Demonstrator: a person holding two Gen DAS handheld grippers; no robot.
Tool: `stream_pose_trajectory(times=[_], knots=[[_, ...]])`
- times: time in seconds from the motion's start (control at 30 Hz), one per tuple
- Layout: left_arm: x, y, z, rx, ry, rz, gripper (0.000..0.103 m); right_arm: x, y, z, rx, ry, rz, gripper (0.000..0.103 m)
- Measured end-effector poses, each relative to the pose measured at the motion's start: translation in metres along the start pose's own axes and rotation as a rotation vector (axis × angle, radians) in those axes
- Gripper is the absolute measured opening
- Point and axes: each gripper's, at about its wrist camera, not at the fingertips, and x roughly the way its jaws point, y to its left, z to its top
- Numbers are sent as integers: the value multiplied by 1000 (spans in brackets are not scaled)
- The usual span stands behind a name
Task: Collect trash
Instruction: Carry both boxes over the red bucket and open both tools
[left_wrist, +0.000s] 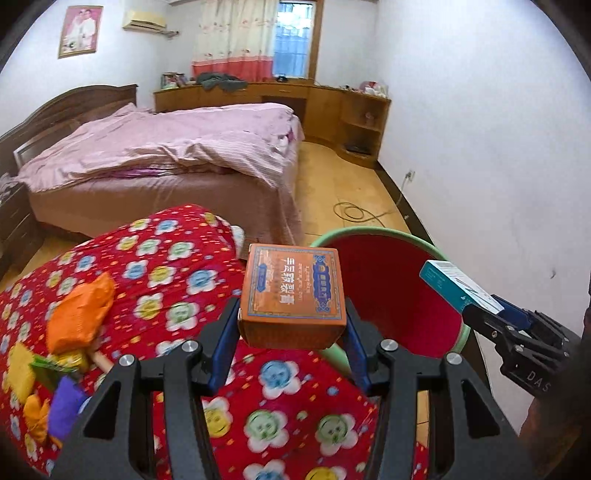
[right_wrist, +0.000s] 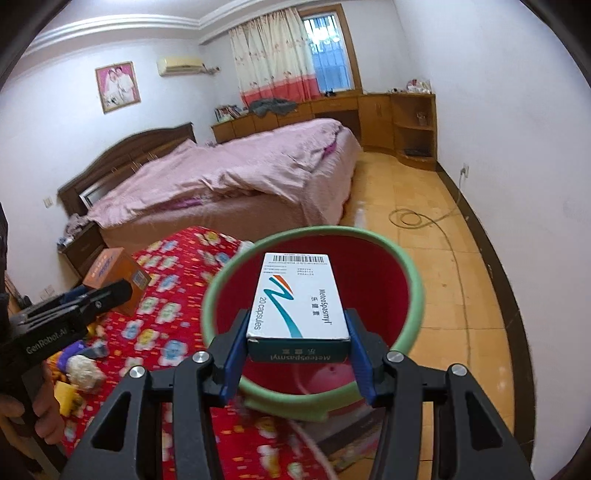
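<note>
we saw the room evenly lit by soft daylight from the window (left_wrist: 295, 40) behind the curtain (right_wrist: 273, 55), its panes washed out blue-white. shadows were faint. both fisheye views bent the walls and went black at the corners. the red quilt (right_wrist: 177, 266) smeared with blur low in the right wrist view.

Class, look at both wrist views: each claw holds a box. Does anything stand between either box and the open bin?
Nothing visible does. The white box in the right claw hangs above the bin mouth; the orange box in the left claw is beside its rim.
</note>
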Motion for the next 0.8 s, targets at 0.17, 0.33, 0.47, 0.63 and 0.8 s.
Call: stream_pose_trajectory(times=[0.17,0.33,0.47,0.63,0.8], knots=[[27,-16,1,22,32,-26,53,15,-23,5,1,27,-35,53],[56,-29,-5,60,77,-38,53,35,-40,2,12,67,-43,53],[73,-36,-11,67,112,-40,53,50,-47,-3,21,105,-38,53],[81,-40,-13,72,131,-43,53,54,-52,-5,17,112,-26,53],[80,-40,-13,72,129,-38,56,56,-52,-6,29,110,-16,54]])
